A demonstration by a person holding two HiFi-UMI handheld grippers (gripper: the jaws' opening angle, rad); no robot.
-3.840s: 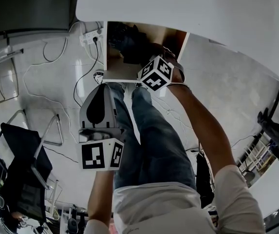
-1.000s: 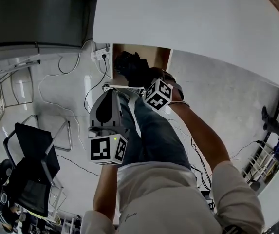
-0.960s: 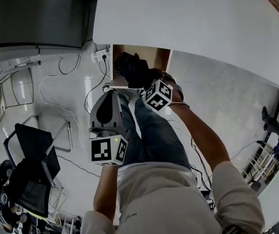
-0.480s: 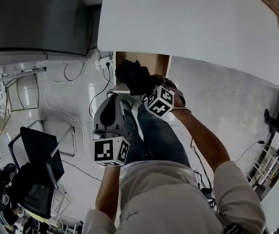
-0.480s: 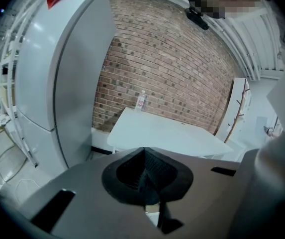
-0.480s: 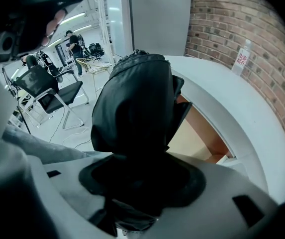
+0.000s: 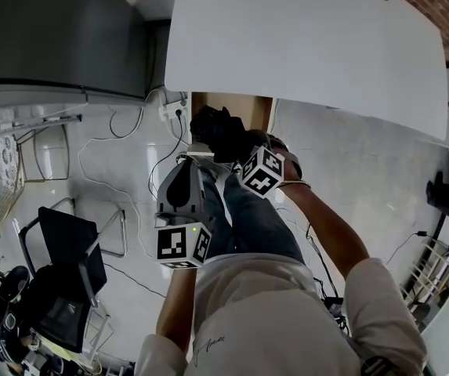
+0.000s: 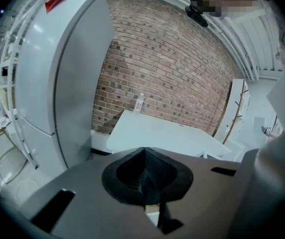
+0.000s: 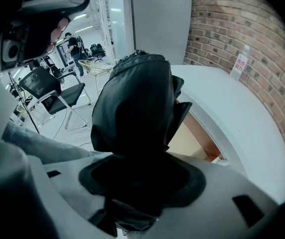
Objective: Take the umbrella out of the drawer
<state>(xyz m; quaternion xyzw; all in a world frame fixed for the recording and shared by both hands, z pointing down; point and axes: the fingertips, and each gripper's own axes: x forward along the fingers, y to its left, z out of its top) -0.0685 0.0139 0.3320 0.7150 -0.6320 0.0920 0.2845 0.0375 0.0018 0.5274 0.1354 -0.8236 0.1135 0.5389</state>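
The black folded umbrella (image 7: 218, 129) hangs over the front edge of the open wooden drawer (image 7: 257, 106) under the white table (image 7: 302, 45). My right gripper (image 7: 240, 149) is shut on it from the near side. In the right gripper view the umbrella (image 9: 132, 113) rises out of the right gripper (image 9: 142, 183) and hides the pads; the drawer (image 9: 197, 138) lies behind it. My left gripper (image 7: 186, 165) hovers to the left of the umbrella, apart from it. In the left gripper view the left gripper (image 8: 144, 176) is shut with nothing in it.
A grey cabinet (image 7: 52, 30) stands left of the table. A black office chair (image 7: 63, 272) is on the floor at the lower left. A power strip with cables (image 7: 173, 113) lies beside the drawer. The person's jeans-clad legs (image 7: 251, 218) are below the grippers.
My right gripper has risen with the umbrella, bringing it up from inside the drawer to above its front edge. The left gripper has risen a little.
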